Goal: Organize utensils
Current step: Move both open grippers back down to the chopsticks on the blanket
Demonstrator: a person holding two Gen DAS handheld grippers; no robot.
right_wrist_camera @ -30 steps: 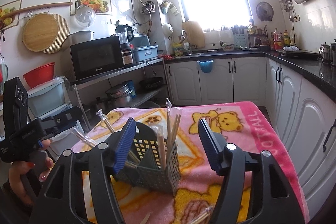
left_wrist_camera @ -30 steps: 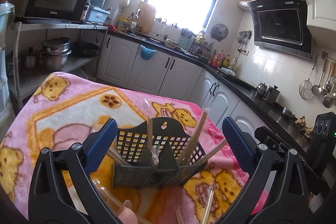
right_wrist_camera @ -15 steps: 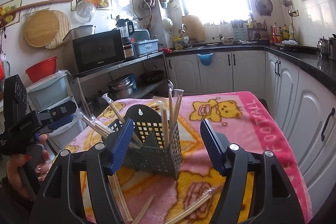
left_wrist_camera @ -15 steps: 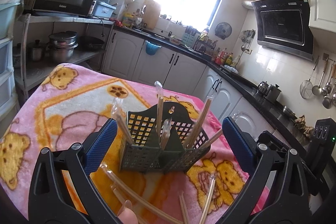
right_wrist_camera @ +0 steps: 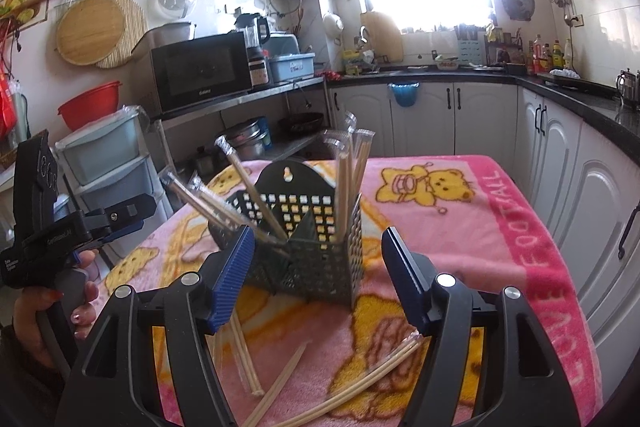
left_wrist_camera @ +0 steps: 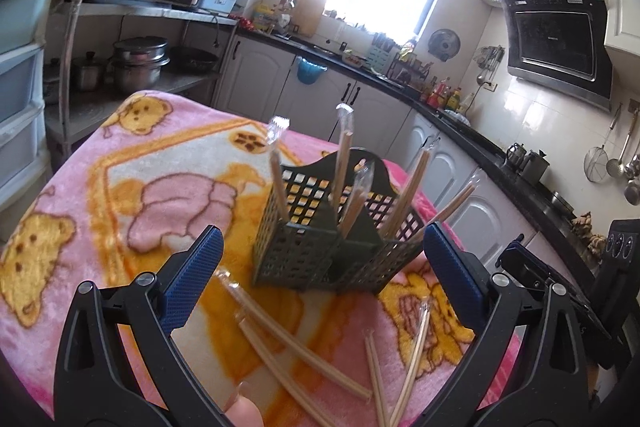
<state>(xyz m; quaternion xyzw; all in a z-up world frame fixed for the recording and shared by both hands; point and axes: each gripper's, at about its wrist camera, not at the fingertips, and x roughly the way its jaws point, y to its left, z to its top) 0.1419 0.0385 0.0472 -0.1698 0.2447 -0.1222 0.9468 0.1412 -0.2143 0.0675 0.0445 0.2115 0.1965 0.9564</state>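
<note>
A dark perforated utensil holder (left_wrist_camera: 332, 247) stands on the pink bear blanket (left_wrist_camera: 120, 187) and holds several wrapped chopstick pairs upright. It also shows in the right wrist view (right_wrist_camera: 304, 251). More wrapped chopsticks (left_wrist_camera: 296, 351) lie loose on the blanket in front of it, also in the right wrist view (right_wrist_camera: 376, 379). My left gripper (left_wrist_camera: 324, 279) is open and empty, a little back from the holder. My right gripper (right_wrist_camera: 316, 275) is open and empty, its jaws either side of the holder's near corner.
The blanket covers a table in a kitchen. White cabinets (right_wrist_camera: 440, 115) and a black counter run behind and to the right. A shelf with a microwave (right_wrist_camera: 200, 71) and pots stands left. The left gripper's body and the hand holding it (right_wrist_camera: 60, 267) show at left.
Both grippers have pulled back and up from the holder. The loose chopsticks on the blanket in front of it have come into view.
</note>
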